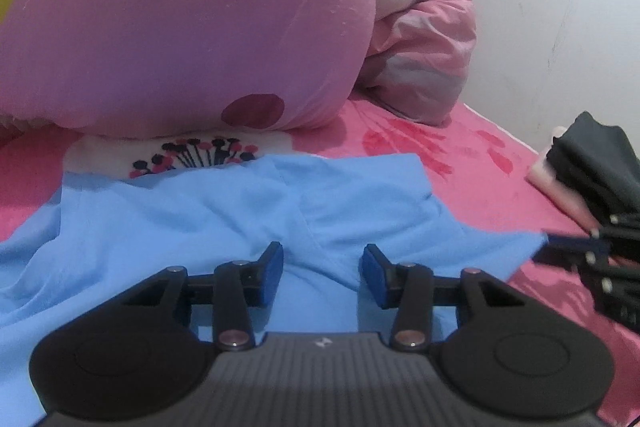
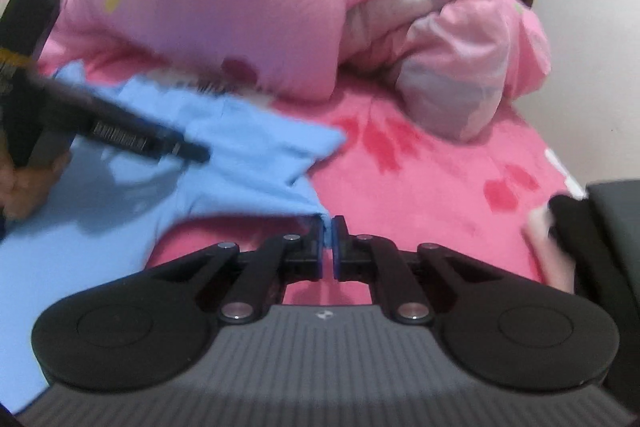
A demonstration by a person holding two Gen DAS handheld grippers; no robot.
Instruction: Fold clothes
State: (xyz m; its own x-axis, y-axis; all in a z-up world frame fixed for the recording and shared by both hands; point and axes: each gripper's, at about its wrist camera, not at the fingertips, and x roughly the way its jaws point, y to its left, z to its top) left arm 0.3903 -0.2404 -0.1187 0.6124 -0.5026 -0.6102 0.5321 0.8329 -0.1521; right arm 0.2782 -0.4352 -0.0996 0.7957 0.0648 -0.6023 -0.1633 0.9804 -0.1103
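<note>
Two grippers work over a light blue garment (image 1: 168,227) spread on a pink bedsheet (image 1: 472,163). The left gripper (image 1: 322,273) has its jaws set well apart with nothing between the blue pads; it hovers low over the middle of the cloth, which lies wrinkled directly under and ahead of it. To its right, at the garment's corner, the right gripper (image 1: 576,251) shows blurred. That right gripper (image 2: 329,243) has its jaws pressed nearly together, pinching a corner of the light blue garment (image 2: 248,147) between the pads, the fabric running away to its left and forward. Off to its left the left gripper (image 2: 120,131) appears as a dark blurred bar above the cloth, with a hand (image 2: 20,187) behind it. Beyond both tools a big pink pillow (image 1: 192,23) rests on the bed, a white patch with red and black dots (image 1: 196,153) just under its edge, and a bunched pink quilt (image 1: 420,43) lies to the right of it. Dark folded clothing (image 1: 596,163) lies far right of the left gripper, near the white wall (image 1: 540,7).
</note>
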